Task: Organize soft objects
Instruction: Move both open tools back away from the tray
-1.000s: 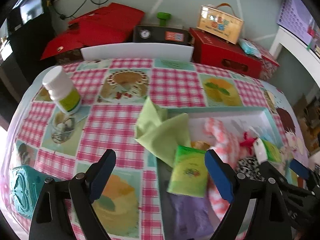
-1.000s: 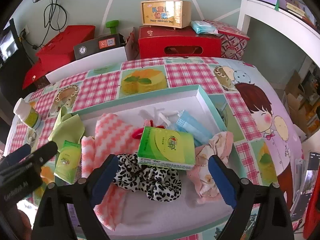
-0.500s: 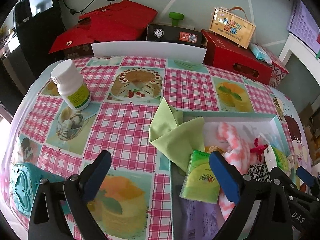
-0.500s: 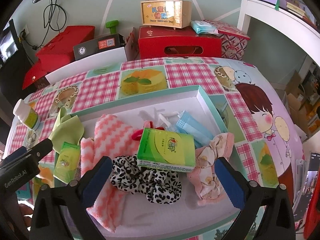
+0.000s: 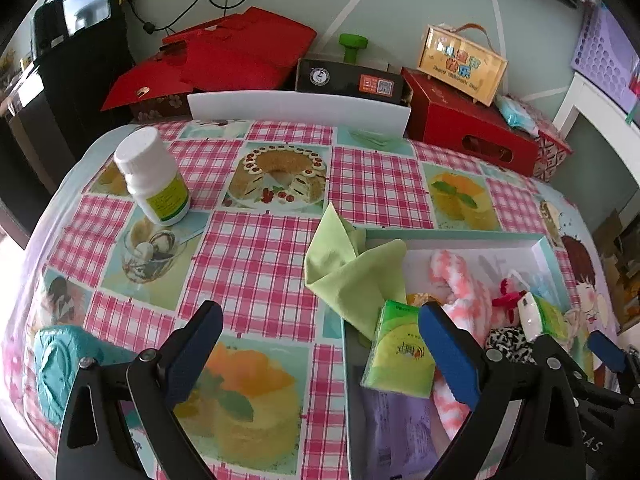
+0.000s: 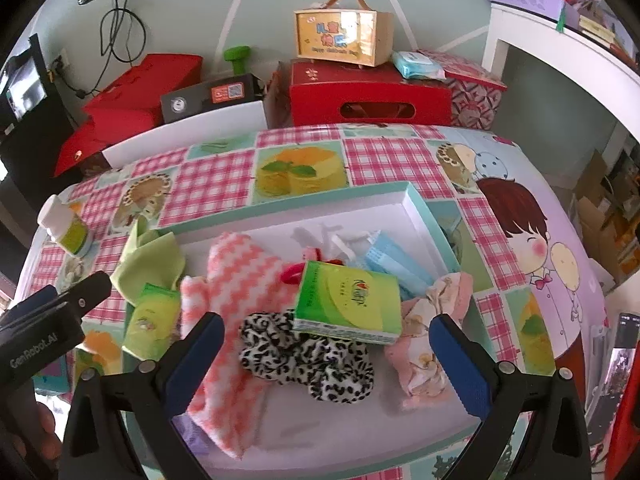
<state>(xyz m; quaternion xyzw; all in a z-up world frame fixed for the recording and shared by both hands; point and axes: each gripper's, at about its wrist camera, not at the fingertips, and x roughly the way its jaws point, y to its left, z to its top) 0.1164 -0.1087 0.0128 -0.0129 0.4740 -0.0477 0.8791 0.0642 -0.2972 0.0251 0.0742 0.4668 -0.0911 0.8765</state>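
A white tray with a teal rim [image 6: 424, 216] holds a pink-and-white zigzag towel [image 6: 240, 280], a leopard scrunchie [image 6: 304, 356], a large green tissue pack [image 6: 348, 304], blue face masks [image 6: 384, 260] and a pink floral cloth [image 6: 424, 344]. A light green cloth [image 5: 352, 276] drapes over the tray's left rim [image 5: 452, 235]. Beside the cloth, a small green tissue pack [image 5: 400, 356] lies on a purple packet [image 5: 400, 432]. My left gripper [image 5: 320, 312] hangs open over the tray's left edge, holding nothing. My right gripper [image 6: 326, 322] stands open above the scrunchie and large pack, touching neither.
A white pill bottle [image 5: 154, 178] stands on the checked tablecloth at the far left. A teal object [image 5: 60, 364] lies near the front left edge. A white board [image 5: 296, 110] lines the far edge, with red boxes [image 5: 468, 136] behind it.
Both grippers' jaws have spread slightly wider. The left wrist view has shifted a little, so the small green pack now sits by the right finger. The objects have not moved.
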